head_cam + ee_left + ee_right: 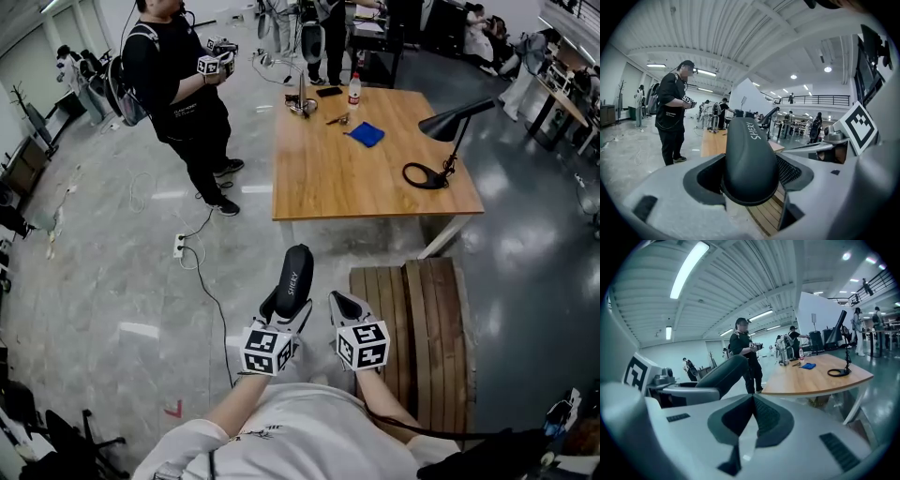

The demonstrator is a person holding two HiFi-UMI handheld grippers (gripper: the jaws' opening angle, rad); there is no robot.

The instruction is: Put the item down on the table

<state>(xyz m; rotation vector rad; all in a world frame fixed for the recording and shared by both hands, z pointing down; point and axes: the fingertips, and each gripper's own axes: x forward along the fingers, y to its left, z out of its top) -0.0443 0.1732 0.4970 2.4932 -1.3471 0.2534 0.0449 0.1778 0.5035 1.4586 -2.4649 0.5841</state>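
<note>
A black oblong case (297, 272) printed "SHERY" points away from me, held off the floor in front of my body. My left gripper (287, 309) is shut on its near end; in the left gripper view the case (750, 159) fills the gap between the jaws, both pads against its sides. My right gripper (340, 300) hangs just right of it, shut, its jaws meeting tip to tip (752, 397) with nothing between them. From the right gripper view the case (724, 373) shows at the left. The wooden table (328, 178) stands a step ahead.
On the table are a black desk lamp (441, 141), a blue cloth (366, 134), a water bottle (354, 91) and small items at its far edge. A slatted wooden bench (422, 328) lies at my right. A person (183, 84) stands left of the table; a cable (202, 272) crosses the floor.
</note>
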